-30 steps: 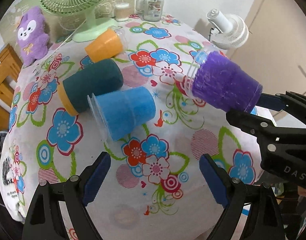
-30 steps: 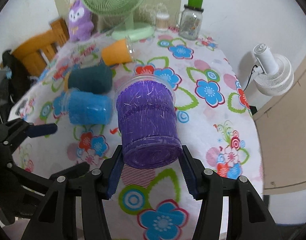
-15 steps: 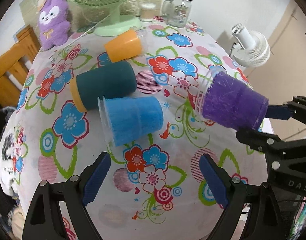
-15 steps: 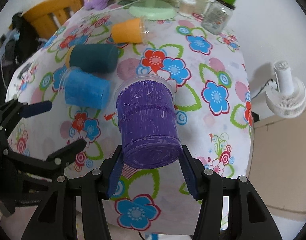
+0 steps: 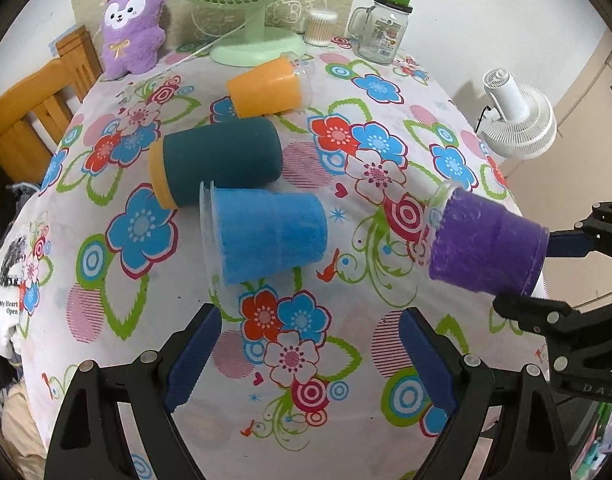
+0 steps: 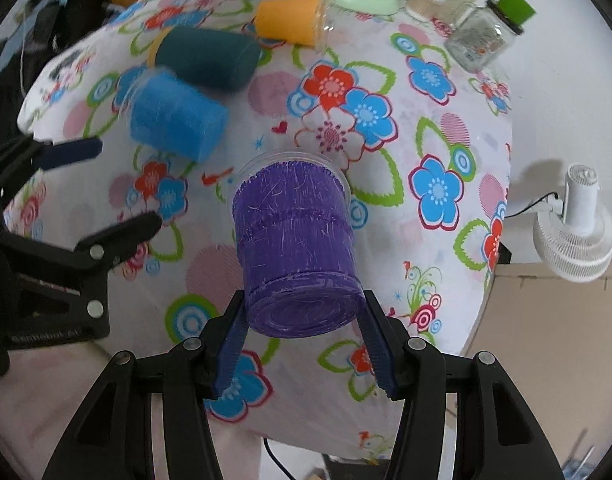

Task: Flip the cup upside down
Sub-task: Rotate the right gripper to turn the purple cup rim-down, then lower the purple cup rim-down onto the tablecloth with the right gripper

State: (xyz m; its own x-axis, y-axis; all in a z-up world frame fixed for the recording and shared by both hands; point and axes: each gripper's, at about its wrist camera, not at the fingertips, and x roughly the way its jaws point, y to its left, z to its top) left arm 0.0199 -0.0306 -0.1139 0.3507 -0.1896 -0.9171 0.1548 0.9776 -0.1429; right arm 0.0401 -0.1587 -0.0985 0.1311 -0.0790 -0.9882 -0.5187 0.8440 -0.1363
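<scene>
My right gripper [image 6: 304, 316] is shut on the base of a purple cup [image 6: 298, 248], held above the flowered tablecloth [image 6: 385, 160] with its clear rim pointing away and down toward the table. In the left wrist view the purple cup [image 5: 485, 244] hangs at the right, tilted, with the right gripper [image 5: 545, 268] behind it. My left gripper [image 5: 306, 356] is open and empty above the near part of the table. A blue cup [image 5: 266, 236], a dark teal cup [image 5: 218, 160] and an orange cup [image 5: 266, 88] lie on their sides.
At the back stand a green fan [image 5: 250, 40], a glass jar with a green lid [image 5: 381, 32], a small container [image 5: 321, 28] and a purple plush toy [image 5: 132, 24]. A wooden chair [image 5: 30, 120] is at the left, a white fan [image 5: 517, 120] beyond the right table edge.
Both grippers have risen and pulled back from the table. The purple cup has tipped further, its rim now pointing more down at the cloth. The lying cups have not moved.
</scene>
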